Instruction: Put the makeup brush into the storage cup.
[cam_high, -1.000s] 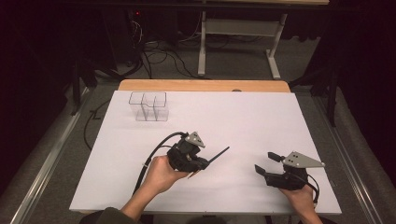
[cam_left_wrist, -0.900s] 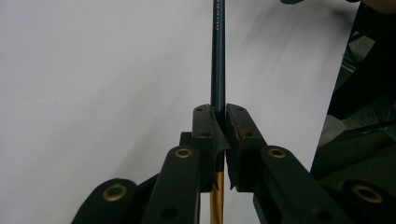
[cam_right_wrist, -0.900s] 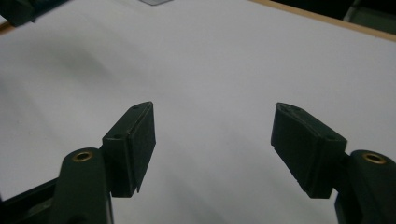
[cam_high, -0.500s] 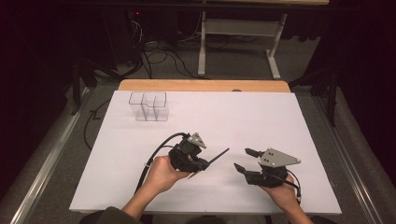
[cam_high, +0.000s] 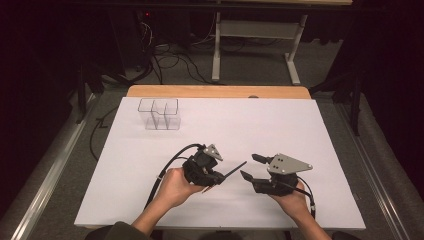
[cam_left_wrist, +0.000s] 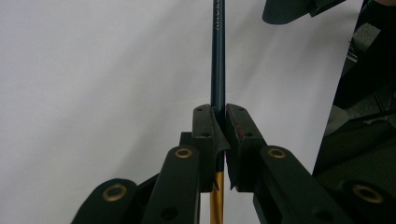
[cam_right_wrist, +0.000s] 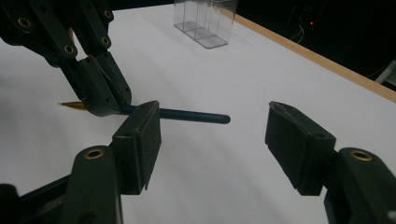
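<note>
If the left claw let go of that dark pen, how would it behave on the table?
The pen looks thin, round and straight, so it would probably roll on the flat white table. It likely stays stiff: it juts out from the left claw without sagging.

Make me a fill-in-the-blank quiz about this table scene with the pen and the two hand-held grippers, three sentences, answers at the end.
1. The left hand-held gripper is shut on a dark ____ with a gold end.
2. The jaws of the right hand-held gripper are ____, with nothing between them.
3. The clear compartment box stands near the table's far ____ corner in the high view.

Missing words: pen; open; left
</note>
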